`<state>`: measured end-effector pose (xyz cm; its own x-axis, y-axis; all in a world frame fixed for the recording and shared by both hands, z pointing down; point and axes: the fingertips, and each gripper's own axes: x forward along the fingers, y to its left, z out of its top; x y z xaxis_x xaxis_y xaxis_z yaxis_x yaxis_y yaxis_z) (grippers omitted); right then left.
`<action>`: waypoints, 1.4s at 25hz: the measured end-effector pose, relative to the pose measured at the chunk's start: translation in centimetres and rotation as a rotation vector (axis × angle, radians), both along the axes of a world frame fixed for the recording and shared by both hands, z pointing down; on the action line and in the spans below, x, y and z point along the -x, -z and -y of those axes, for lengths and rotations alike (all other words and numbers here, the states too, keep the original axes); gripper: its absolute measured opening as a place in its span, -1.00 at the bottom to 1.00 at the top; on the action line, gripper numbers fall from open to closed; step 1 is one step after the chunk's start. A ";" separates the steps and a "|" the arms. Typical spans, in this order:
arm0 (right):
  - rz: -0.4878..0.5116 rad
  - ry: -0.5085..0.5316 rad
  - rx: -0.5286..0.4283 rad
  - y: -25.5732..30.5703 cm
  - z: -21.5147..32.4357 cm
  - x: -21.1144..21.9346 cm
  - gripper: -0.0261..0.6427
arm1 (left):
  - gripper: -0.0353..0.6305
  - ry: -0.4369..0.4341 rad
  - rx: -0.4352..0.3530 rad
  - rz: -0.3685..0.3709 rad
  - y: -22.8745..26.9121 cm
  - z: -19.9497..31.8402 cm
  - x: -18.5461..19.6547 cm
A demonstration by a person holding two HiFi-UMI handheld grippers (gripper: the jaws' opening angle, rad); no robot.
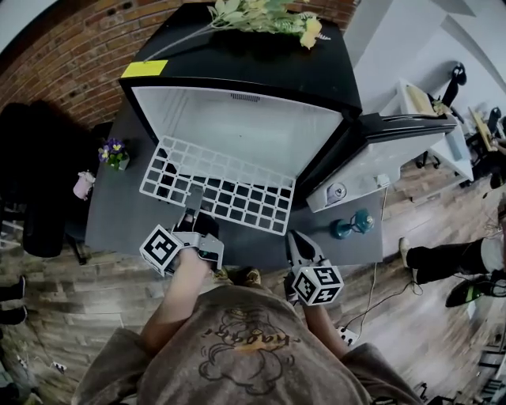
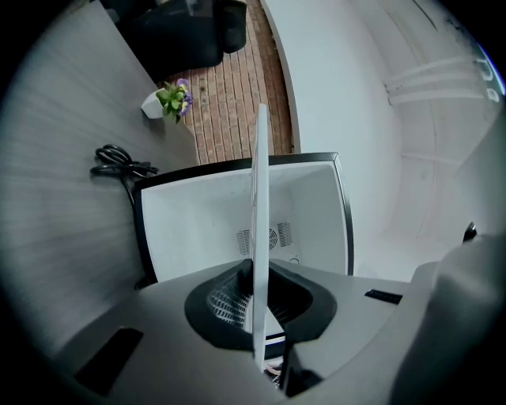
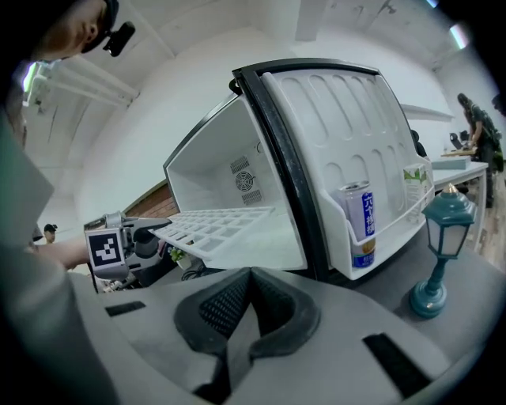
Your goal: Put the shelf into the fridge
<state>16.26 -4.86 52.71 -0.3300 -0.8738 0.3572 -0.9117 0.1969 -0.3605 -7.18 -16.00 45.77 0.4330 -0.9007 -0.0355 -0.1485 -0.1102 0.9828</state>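
The white wire shelf [image 1: 221,182] lies level in front of the open black fridge [image 1: 245,71], its far edge at the mouth of the white compartment [image 1: 237,126]. My left gripper [image 1: 192,199] is shut on the shelf's near edge. In the left gripper view the shelf [image 2: 258,229] shows edge-on as a thin white strip between the jaws of the left gripper [image 2: 257,304]. My right gripper [image 1: 296,242] hangs to the right, below the shelf's near right corner, shut and holding nothing. The right gripper view shows its own jaws closed [image 3: 241,316], the shelf [image 3: 217,225] and the left gripper [image 3: 126,241].
The fridge door [image 1: 379,158] stands open to the right, with a can [image 3: 360,221] in its rack. A teal lamp [image 3: 439,245] stands on the grey mat by the door. Flowers [image 1: 265,16] lie on the fridge top. A small potted plant [image 1: 115,152] sits left of the fridge.
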 end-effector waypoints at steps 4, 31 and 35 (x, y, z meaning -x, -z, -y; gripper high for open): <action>0.176 0.080 0.011 0.1 -0.6 2.3 -0.79 | -0.75 -0.001 0.001 -0.009 0.0 0.1 0.0; 0.865 0.124 -0.068 5.9 3.0 7.4 -0.74 | -0.75 -0.021 0.011 -0.050 -0.2 -0.4 -0.8; 0.864 0.102 -0.088 6.2 3.3 6.7 -0.72 | -0.75 -0.029 0.000 -0.063 -0.1 -0.4 -1.1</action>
